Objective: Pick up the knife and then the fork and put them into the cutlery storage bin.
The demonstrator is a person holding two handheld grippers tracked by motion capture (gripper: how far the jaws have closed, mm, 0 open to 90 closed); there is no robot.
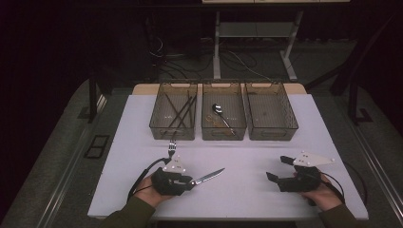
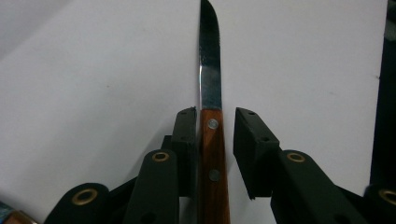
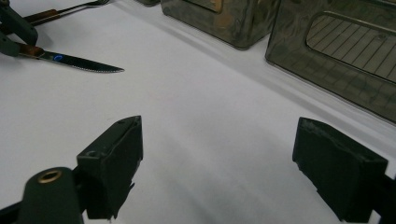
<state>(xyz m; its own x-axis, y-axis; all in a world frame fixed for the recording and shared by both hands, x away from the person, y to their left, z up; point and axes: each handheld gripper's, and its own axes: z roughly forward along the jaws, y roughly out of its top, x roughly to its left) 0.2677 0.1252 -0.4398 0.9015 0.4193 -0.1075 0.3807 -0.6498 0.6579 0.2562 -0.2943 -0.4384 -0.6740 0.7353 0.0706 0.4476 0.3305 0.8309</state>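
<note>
A knife (image 1: 209, 176) with a wooden handle and a serrated steel blade lies on the white table (image 1: 247, 190) at the front left, its tip pointing right. My left gripper (image 1: 190, 182) straddles the handle. In the left gripper view the handle (image 2: 214, 158) sits between the pads; one pad (image 2: 184, 140) lies against it and a gap shows at the other pad (image 2: 250, 149). A fork (image 1: 172, 148) lies just behind that gripper. At the front right my right gripper (image 1: 277, 167) rests with its jaws wide apart (image 3: 217, 149) and nothing between them.
Three see-through bins stand in a row at the back of the table. The left bin (image 1: 172, 132) holds dark sticks, the middle bin (image 1: 223, 134) a spoon (image 1: 217, 109), and the right bin (image 1: 273, 134) looks bare. White tabletop lies between the grippers.
</note>
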